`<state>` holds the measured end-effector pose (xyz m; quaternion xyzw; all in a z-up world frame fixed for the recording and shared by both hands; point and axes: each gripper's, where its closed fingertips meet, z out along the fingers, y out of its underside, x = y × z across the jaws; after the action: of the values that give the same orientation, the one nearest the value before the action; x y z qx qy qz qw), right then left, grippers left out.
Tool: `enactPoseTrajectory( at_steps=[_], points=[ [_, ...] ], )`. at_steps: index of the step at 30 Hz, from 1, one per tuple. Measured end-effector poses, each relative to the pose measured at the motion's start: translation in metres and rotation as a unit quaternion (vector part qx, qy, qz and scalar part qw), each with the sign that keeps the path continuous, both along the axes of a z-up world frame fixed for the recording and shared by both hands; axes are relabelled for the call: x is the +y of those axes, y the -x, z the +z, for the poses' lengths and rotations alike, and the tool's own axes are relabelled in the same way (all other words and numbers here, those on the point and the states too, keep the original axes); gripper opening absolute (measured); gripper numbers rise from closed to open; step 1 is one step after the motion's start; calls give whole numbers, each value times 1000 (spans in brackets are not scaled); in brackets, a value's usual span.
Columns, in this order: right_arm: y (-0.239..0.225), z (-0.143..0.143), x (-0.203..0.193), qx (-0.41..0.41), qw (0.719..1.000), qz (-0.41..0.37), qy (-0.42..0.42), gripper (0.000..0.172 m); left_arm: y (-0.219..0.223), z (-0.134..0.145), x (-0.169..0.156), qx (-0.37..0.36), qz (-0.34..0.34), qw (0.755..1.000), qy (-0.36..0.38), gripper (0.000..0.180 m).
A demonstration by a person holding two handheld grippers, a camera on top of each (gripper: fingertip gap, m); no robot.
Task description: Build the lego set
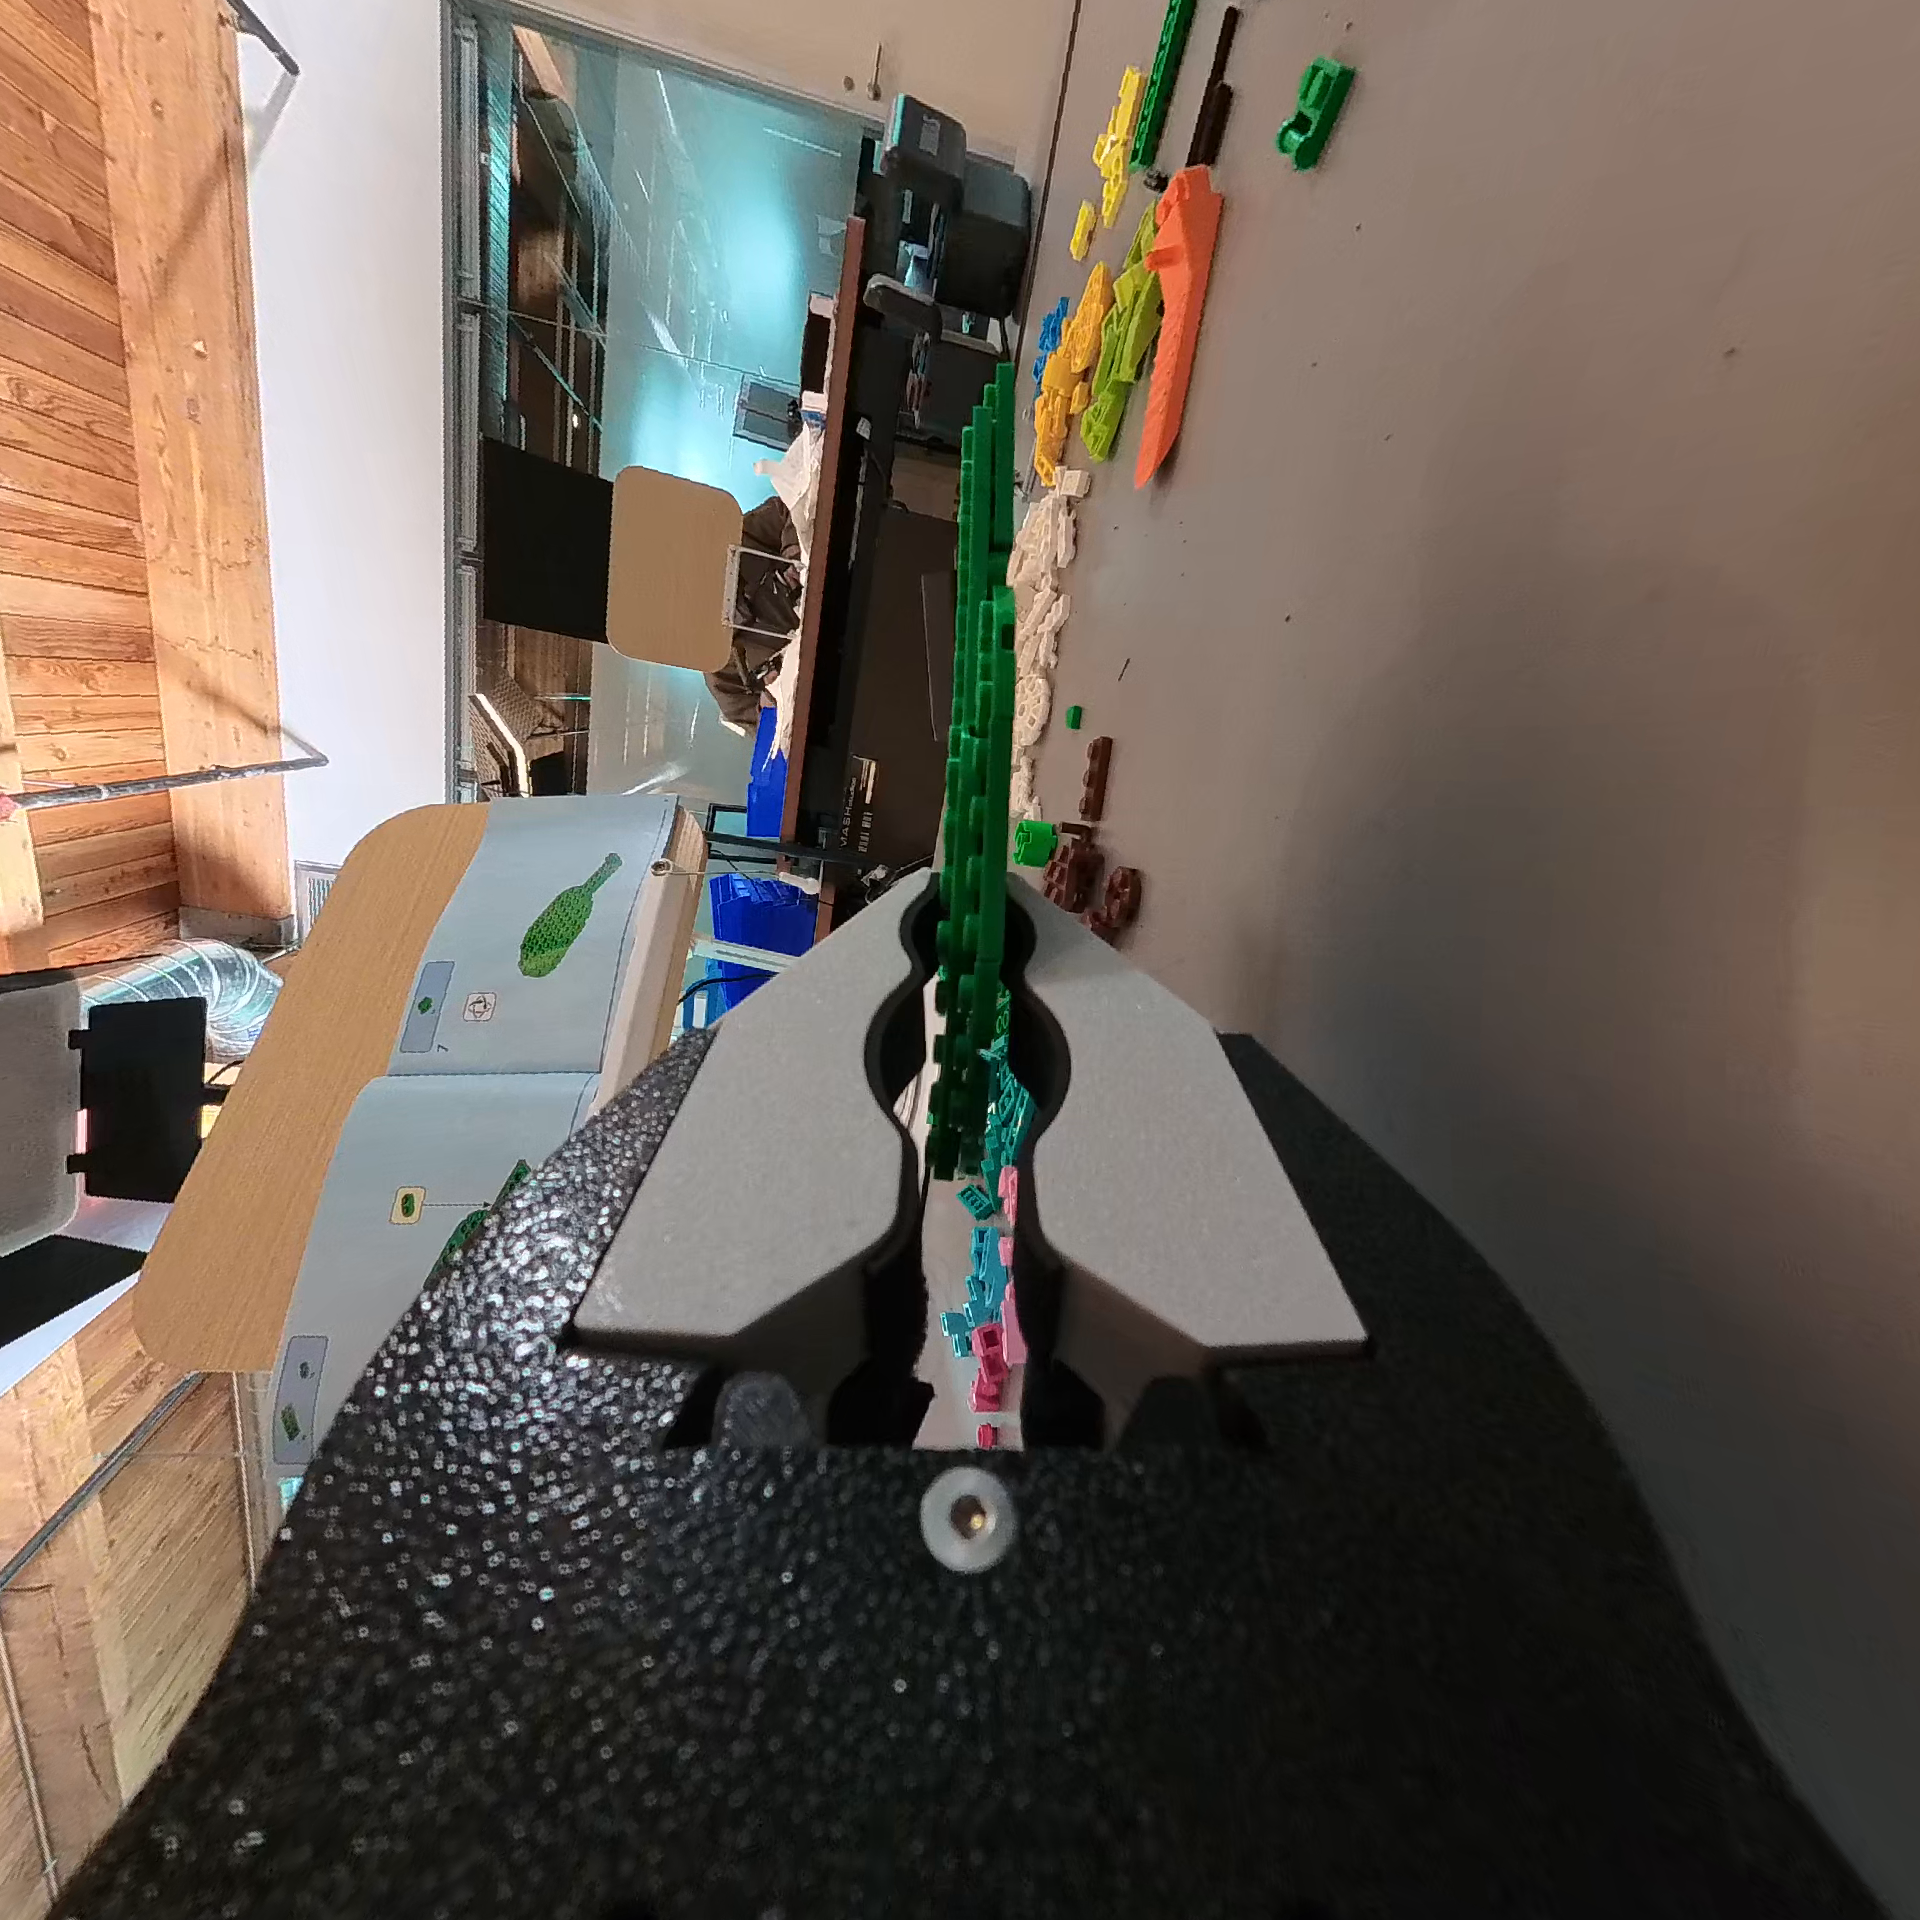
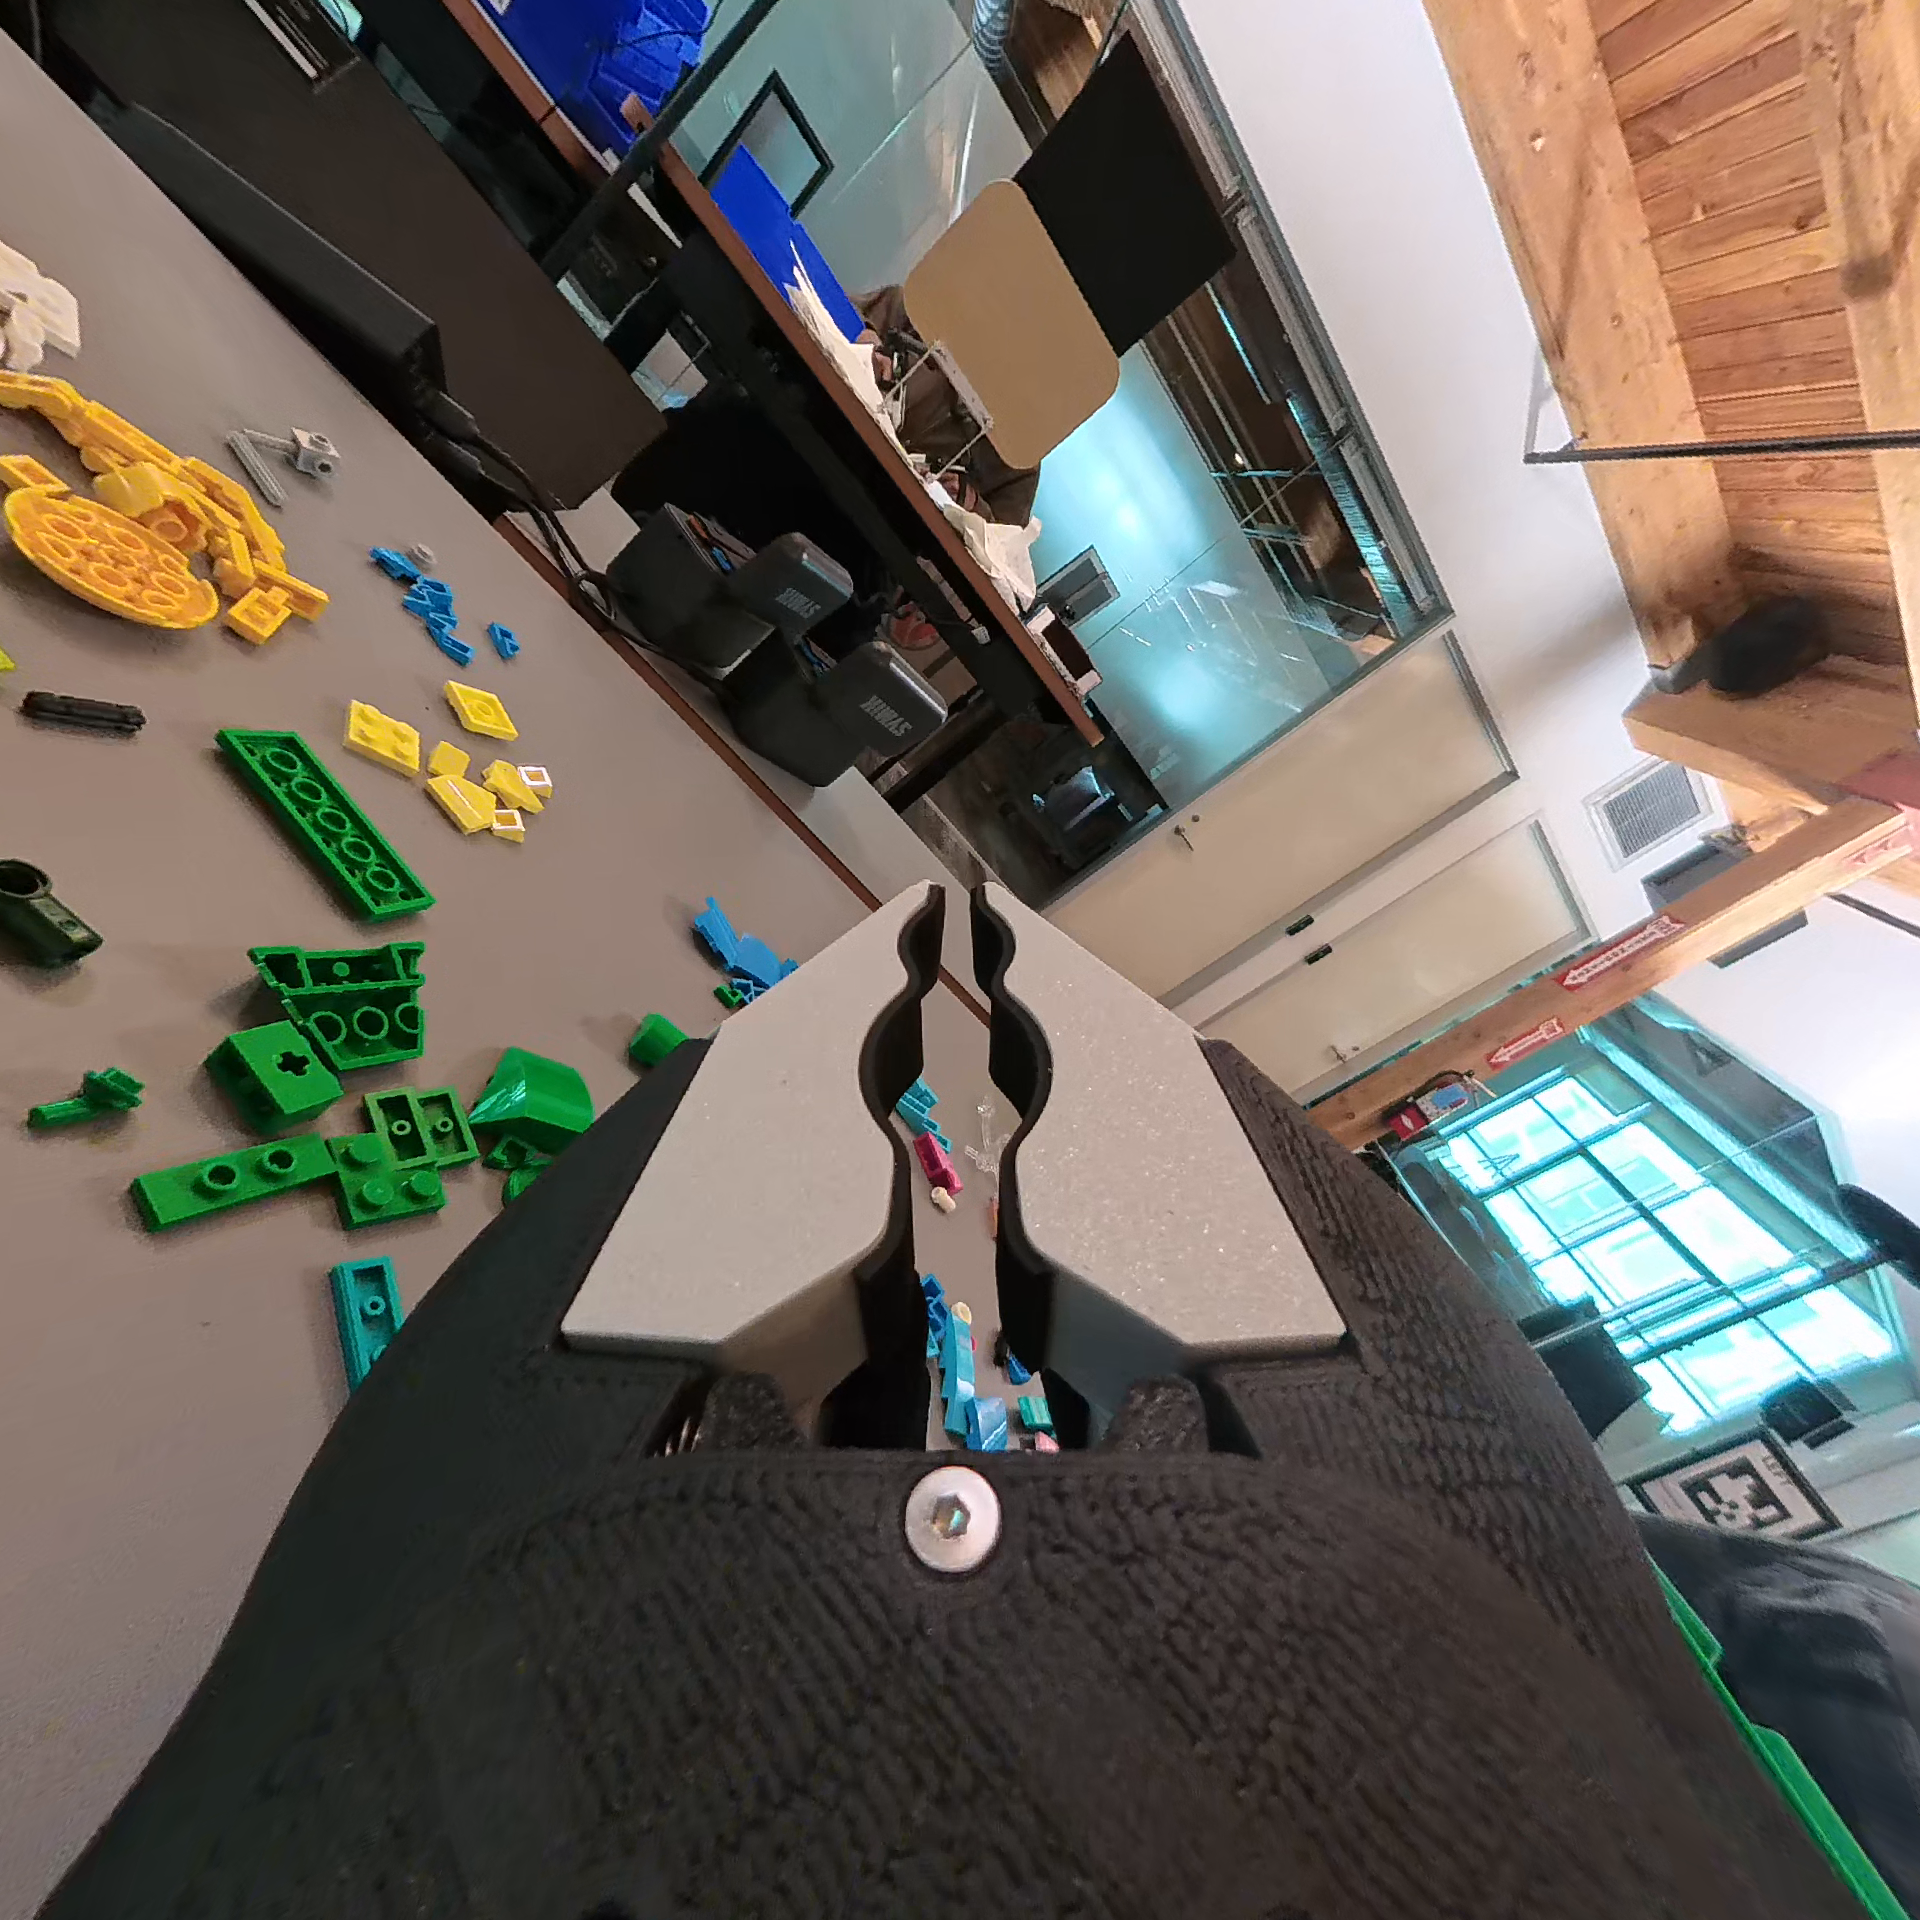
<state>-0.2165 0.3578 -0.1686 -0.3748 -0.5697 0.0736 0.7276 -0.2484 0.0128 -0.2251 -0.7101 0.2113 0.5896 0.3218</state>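
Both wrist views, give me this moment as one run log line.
left gripper: shut on green brick assembly | right gripper: nearly closed, empty | table: loose bricks

The left tool [image 1: 974, 914] is clamped on a flat green brick assembly [image 1: 982, 665], a long studded plate built of many small pieces. The plate stands on edge, its length running away from the tool. It hangs just above the grey counter [image 1: 1507, 727], close beside the white brick pile [image 1: 1039, 582]. The right tool [image 2: 956, 904] grips nothing, its tips nearly together.
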Motion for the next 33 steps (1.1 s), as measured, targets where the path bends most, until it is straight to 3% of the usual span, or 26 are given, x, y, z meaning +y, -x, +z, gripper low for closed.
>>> enactPoseTrajectory(
  at_steps=[33],
  points=[
    [3,-7,-2,-17,1000,5,-7,3,0,-1,0,0,1,1000,3,6]
  ],
)
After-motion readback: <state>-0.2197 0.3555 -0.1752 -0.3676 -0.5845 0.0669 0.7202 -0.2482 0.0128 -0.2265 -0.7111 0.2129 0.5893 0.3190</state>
